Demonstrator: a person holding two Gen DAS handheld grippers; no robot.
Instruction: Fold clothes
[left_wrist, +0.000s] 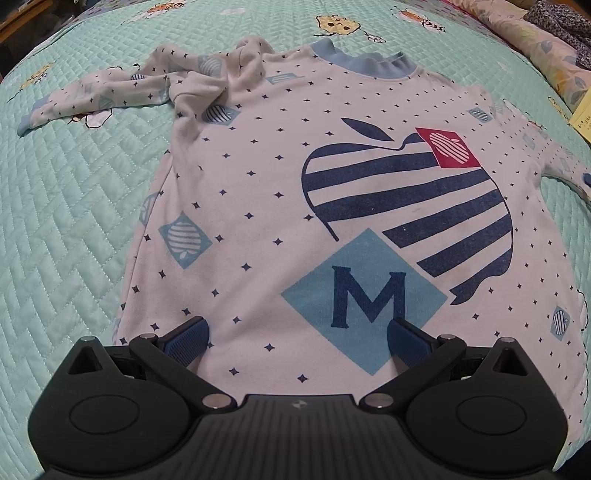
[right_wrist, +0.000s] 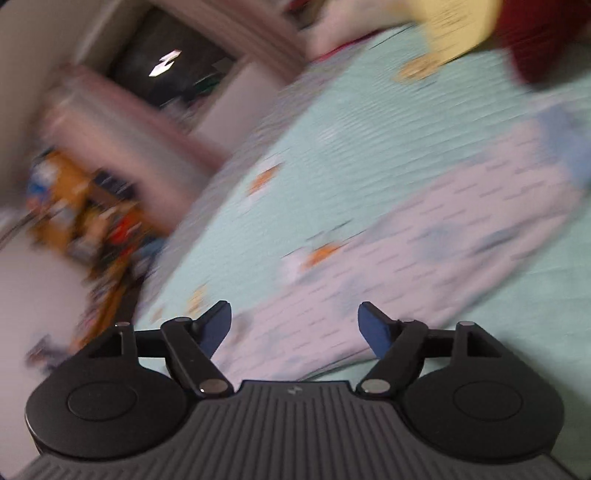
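A quilted mint-green bedspread (left_wrist: 66, 206), stitched in a small zigzag grid and dotted with cartoon prints, fills the left wrist view and carries everything else. Spread flat on it, front up, lies the white long-sleeved shirt (left_wrist: 280, 177), a soft knit scattered with tiny dark four-point stars and pale blue diamonds. Its ribbed blue collar (left_wrist: 373, 62) sits at the far edge, the hem nearest the camera. Across the chest runs a large navy striped apple (left_wrist: 406, 206), with a light blue diamond bearing a dark M (left_wrist: 365, 299) below it and a small red square patch (left_wrist: 448, 147) at the apple's upper right. The left sleeve (left_wrist: 122, 92) is crumpled and bunched at the far left, its blue cuff resting on the quilt; the right sleeve (left_wrist: 565, 166) trails off toward the right edge. Far right, a floral-print cushion or bedding (left_wrist: 546, 48) lies along the bed's edge.

The left gripper (left_wrist: 297, 341) hovers over the near hem, its blue ribbed pads spread wide with nothing between them.

The right wrist view is heavily blurred: the right gripper (right_wrist: 295, 328) has its blue fingers apart and empty, over a pale fabric strip (right_wrist: 424, 254) of the shirt lying on the quilt (right_wrist: 332, 147). Blurred furniture and coloured clutter sit beyond the bed at left.
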